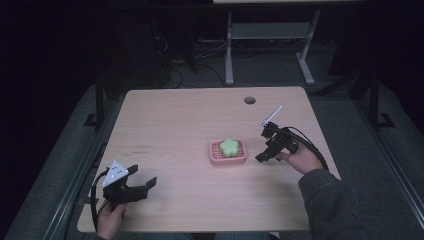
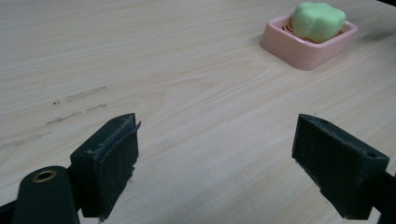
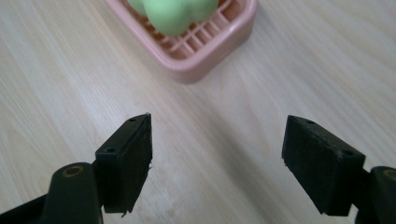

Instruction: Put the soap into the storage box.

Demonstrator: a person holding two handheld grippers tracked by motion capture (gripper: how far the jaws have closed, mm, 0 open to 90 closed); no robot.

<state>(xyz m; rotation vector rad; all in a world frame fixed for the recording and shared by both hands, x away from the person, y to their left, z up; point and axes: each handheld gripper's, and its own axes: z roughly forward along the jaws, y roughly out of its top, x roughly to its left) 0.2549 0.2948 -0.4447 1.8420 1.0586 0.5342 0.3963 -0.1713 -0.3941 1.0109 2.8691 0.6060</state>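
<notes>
Sitting in the pink soap dish (image 1: pixel 228 153), near the middle of the wooden table (image 1: pixel 175 120): a green flower-shaped soap (image 1: pixel 229 146), resting on the dish's slatted floor and touched by neither tool. Hovering just to the dish's right, the right gripper (image 1: pixel 263 150), jaws spread wide with nothing between them, aimed down toward the near corner of the dish in the right gripper view (image 3: pixel 196 51), where the soap (image 3: pixel 175 14) is peeking in at the top edge. Waiting well apart at the table's near left corner, the left gripper (image 1: pixel 142 181), jaws likewise gaping and empty, looking across bare wood toward the dish (image 2: pixel 308 44) and soap (image 2: pixel 318 21) far off at upper right.

Judging from this: seemingly standing at the very start of a reach, or just past a release. Impossible telling which from the pictures alone. Nothing being gripped, nothing lifted. If picking up the soap or the dish, everything remaining: closing the short gap, straddling the target, squeezing, raising. Looking likelier for the right tool, being so much nearer.
</notes>
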